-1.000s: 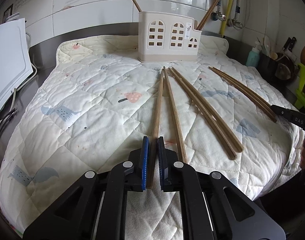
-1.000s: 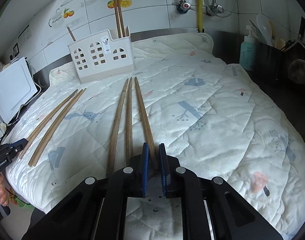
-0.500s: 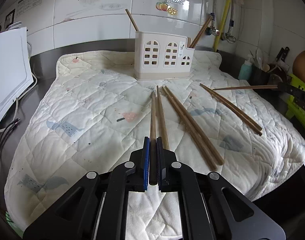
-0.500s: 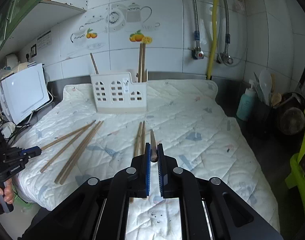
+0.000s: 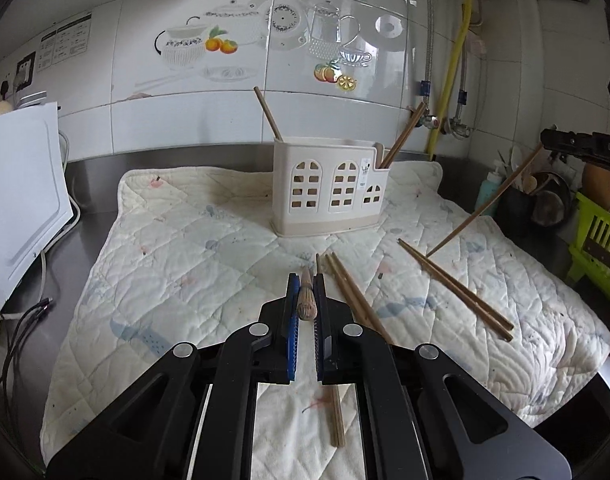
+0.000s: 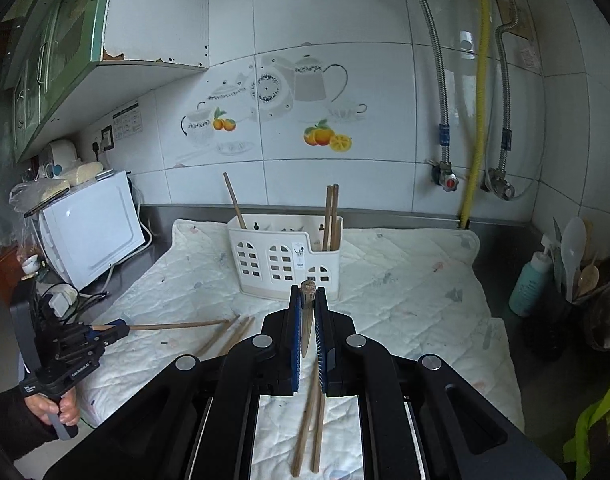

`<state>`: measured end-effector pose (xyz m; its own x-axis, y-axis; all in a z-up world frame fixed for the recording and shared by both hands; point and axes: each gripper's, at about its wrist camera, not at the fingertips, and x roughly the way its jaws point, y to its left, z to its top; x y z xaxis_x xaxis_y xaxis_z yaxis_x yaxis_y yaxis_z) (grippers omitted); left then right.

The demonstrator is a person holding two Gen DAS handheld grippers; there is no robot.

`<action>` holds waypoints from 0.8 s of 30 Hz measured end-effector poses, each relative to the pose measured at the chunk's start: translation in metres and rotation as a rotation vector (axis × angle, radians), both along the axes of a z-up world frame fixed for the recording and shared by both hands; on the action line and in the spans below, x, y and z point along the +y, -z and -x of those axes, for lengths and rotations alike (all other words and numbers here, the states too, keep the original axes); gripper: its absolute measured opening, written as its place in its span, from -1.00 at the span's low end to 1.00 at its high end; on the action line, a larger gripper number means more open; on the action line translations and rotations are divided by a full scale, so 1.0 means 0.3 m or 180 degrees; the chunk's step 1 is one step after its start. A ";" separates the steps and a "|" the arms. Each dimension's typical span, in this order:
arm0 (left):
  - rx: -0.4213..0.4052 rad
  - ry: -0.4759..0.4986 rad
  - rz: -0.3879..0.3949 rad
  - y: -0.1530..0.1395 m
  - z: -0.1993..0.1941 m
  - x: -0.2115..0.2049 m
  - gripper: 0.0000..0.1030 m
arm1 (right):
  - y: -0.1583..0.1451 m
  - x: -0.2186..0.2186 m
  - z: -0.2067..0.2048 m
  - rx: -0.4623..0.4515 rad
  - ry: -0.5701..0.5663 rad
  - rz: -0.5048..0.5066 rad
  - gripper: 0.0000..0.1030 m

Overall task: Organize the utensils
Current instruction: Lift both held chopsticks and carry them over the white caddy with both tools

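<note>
Both grippers are up off the quilted mat (image 5: 193, 264) and each one has a chopstick. The left gripper (image 5: 305, 280) has its blue-lined jaws clamped on a wooden chopstick (image 5: 306, 300), which points away from the camera toward the utensil holder (image 5: 329, 192). In the right wrist view that same left gripper (image 6: 123, 326) sits low at the left, a hand (image 6: 55, 410) wrapped round its handle, and its chopstick (image 6: 177, 325) pokes out roughly level above the mat.

Over to the right gripper (image 6: 307, 292): jaws pressed onto a second chopstick (image 6: 307, 320), its blunt end sticking up just past the fingertips, its thin end hanging below. From the left wrist view the right gripper (image 5: 551, 142) shows at the right edge, and its chopstick (image 5: 485, 208) slants down, the tip hanging just over the mat near a loose pair (image 5: 457, 290).

The white holder stands upright at the back of the mat, near the tiled wall (image 6: 345, 100). It holds one chopstick leaning in the left compartment (image 6: 235, 202) and two in the low right one (image 6: 332, 216). More chopsticks lie on the mat beside the left gripper (image 5: 355, 292), and two lie under the right gripper (image 6: 311, 420). The mat covers a steel desk (image 5: 89, 172), with a white appliance (image 6: 93, 228) at the left.
</note>
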<state>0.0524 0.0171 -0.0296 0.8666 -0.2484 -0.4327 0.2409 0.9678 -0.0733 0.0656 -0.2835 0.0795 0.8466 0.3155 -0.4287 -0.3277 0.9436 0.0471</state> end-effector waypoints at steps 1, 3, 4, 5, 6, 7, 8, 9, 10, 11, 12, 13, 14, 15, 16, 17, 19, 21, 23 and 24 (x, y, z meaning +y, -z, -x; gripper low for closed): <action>-0.0013 0.0004 -0.0016 -0.012 -0.010 -0.005 -0.91 | -0.020 0.008 -0.009 -0.0013 -0.0044 -0.0008 -0.88; -0.0016 0.0029 -0.0003 -0.043 -0.034 -0.008 -0.91 | -0.058 0.028 -0.032 -0.0023 -0.0139 -0.0015 -0.88; -0.0020 0.0028 0.0004 -0.060 -0.048 -0.008 -0.91 | -0.078 0.038 -0.042 -0.0040 -0.0184 -0.0015 -0.88; -0.0020 0.0031 0.0024 -0.080 -0.062 -0.005 -0.91 | -0.099 0.046 -0.054 -0.0059 -0.0221 -0.0013 -0.88; -0.0009 0.0046 0.0047 -0.100 -0.079 -0.003 -0.91 | -0.122 0.057 -0.069 -0.0085 -0.0249 0.0000 -0.88; -0.0008 0.0045 0.0059 -0.120 -0.093 0.000 -0.91 | -0.141 0.067 -0.083 -0.0098 -0.0277 0.0005 -0.88; -0.0004 0.0050 0.0080 -0.143 -0.111 0.003 -0.91 | -0.164 0.077 -0.102 -0.0116 -0.0311 0.0001 -0.88; 0.0006 0.0054 0.0100 -0.161 -0.126 0.005 -0.91 | -0.185 0.088 -0.119 -0.0139 -0.0318 0.0018 -0.88; 0.0009 0.0044 0.0110 -0.180 -0.143 0.008 -0.91 | -0.206 0.098 -0.136 -0.0167 -0.0323 0.0045 -0.88; 0.0003 0.0043 0.0113 -0.202 -0.161 0.009 -0.91 | -0.229 0.109 -0.153 -0.0192 -0.0336 0.0062 -0.88; -0.0010 0.0046 0.0101 -0.218 -0.174 0.007 -0.91 | -0.251 0.118 -0.169 -0.0216 -0.0334 0.0087 -0.88; -0.0030 0.0048 0.0088 -0.236 -0.187 0.006 -0.91 | -0.272 0.127 -0.186 -0.0248 -0.0319 0.0121 -0.88; -0.0042 0.0057 0.0080 -0.251 -0.197 0.005 -0.91 | -0.295 0.136 -0.206 -0.0285 -0.0302 0.0164 -0.88; -0.0058 0.0063 0.0064 -0.267 -0.210 0.003 -0.91 | -0.311 0.139 -0.222 -0.0309 -0.0276 0.0192 -0.88; -0.0069 0.0065 0.0047 -0.282 -0.220 0.001 -0.91 | -0.328 0.142 -0.242 -0.0330 -0.0240 0.0215 -0.88; -0.0086 0.0079 0.0033 -0.297 -0.231 -0.002 -0.91 | -0.343 0.144 -0.266 -0.0355 -0.0192 0.0245 -0.88; -0.0128 0.0082 -0.0009 -0.321 -0.245 -0.009 -0.91 | -0.363 0.144 -0.321 -0.0333 -0.0134 0.0251 -0.88; -0.0166 0.0089 -0.0035 -0.345 -0.260 -0.013 -0.91 | -0.367 0.145 -0.371 -0.0318 -0.0052 0.0285 -0.88; -0.0212 0.0095 -0.0024 -0.372 -0.272 -0.015 -0.91 | -0.358 0.150 -0.429 -0.0233 -0.0026 0.0311 -0.88; -0.0260 0.0088 -0.0022 -0.391 -0.278 -0.016 -0.91 | -0.349 0.156 -0.455 -0.0192 -0.0009 0.0330 -0.88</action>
<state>0.1358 0.0124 0.0878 0.8920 -0.2699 -0.3626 0.2723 0.9611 -0.0456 0.2020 -0.2369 0.1844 0.8709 0.2745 -0.4076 -0.3298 0.9414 -0.0705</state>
